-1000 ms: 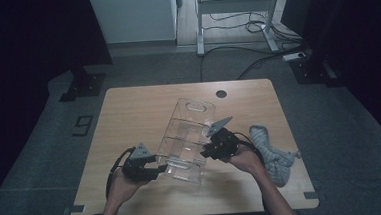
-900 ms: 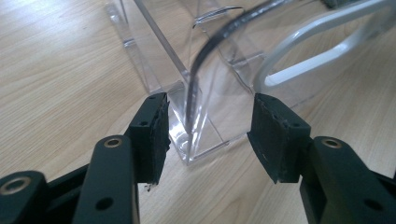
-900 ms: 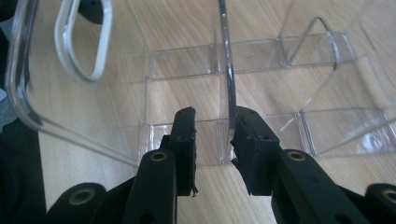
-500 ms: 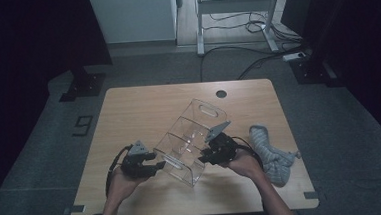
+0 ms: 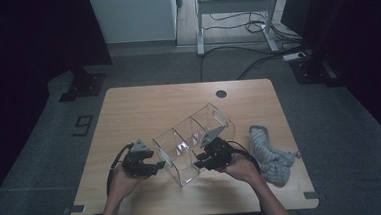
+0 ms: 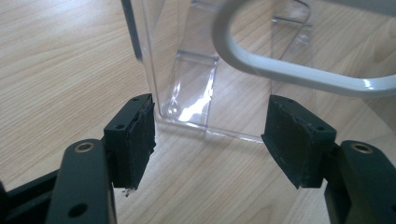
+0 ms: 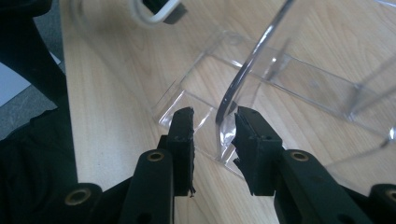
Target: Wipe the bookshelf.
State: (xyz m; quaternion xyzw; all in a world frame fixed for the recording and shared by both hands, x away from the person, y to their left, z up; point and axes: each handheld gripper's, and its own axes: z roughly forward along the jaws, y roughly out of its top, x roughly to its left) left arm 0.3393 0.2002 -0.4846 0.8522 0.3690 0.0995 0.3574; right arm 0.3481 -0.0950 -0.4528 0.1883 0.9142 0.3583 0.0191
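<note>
A clear acrylic organizer (image 5: 190, 142) with three compartments lies slantwise on the wooden table (image 5: 143, 110). My left gripper (image 5: 154, 167) is at its near left corner. Its jaws have just been opening and stand wide in the left gripper view (image 6: 210, 140), with nothing between the pads. The organizer's corner (image 6: 187, 84) rests on the wood just ahead of the tips. My right gripper (image 5: 202, 163) is at the near right side. In the right gripper view (image 7: 214, 130) its jaws straddle a thin organizer wall (image 7: 243, 79). They stand narrowly apart, with a gap beside the left pad.
A crumpled grey-blue cloth (image 5: 271, 155) lies at the table's right edge, just right of my right hand. A round cable hole (image 5: 221, 93) sits near the far edge. Bare wood spreads across the far left of the table.
The organizer's far end has swung to the right, so it now lies diagonally. The left gripper has let go of its near left wall and sits slightly back from it.
</note>
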